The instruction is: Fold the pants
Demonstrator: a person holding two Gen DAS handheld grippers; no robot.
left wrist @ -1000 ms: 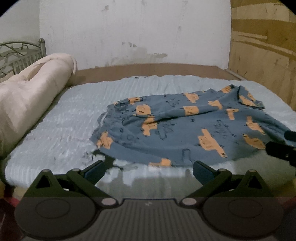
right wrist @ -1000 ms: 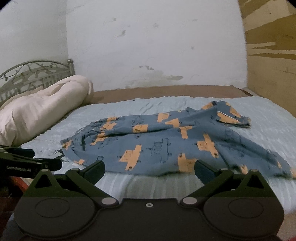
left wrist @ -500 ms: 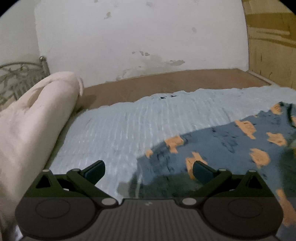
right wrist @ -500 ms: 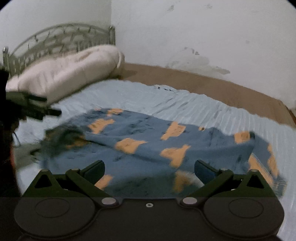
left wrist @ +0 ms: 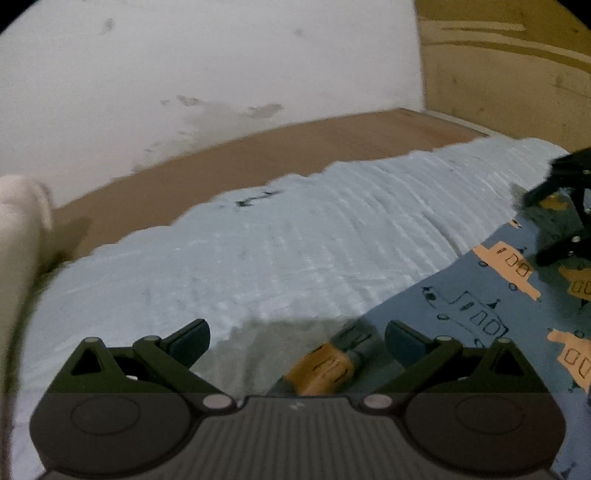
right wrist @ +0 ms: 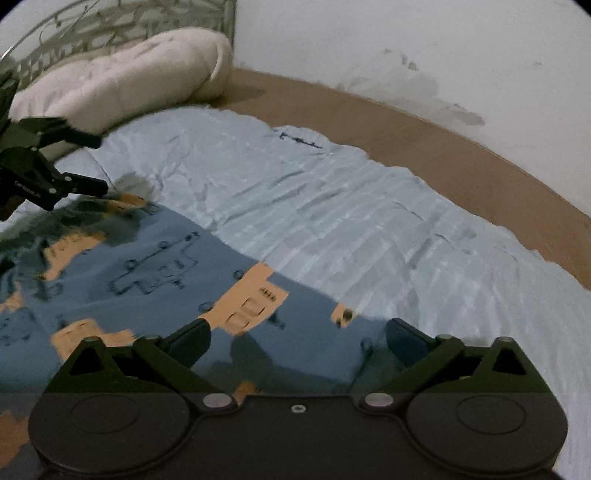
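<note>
Blue pants (right wrist: 155, 266) with orange vehicle prints lie spread on the pale blue sheet (right wrist: 332, 206); no writing is readable. Both grippers angle downward over one edge: the left gripper (left wrist: 297, 336) gapes wide, the right gripper (right wrist: 299, 334) is closing, gripping nothing.

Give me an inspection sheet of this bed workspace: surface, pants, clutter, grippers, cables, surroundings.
Surface: light blue ribbed bed cover, wrinkled, on a brown bed base.
Job's things: blue pants with orange vehicle prints, spread out, not yet folded.
Clutter: rolled cream quilt at the head end.
Grippers: left gripper open over a corner of the pants; right gripper closing over the pants' edge, pads not pressing cloth.
Cables: nothing seen.
Surroundings: stained white wall, wooden panel, metal headboard.
</note>
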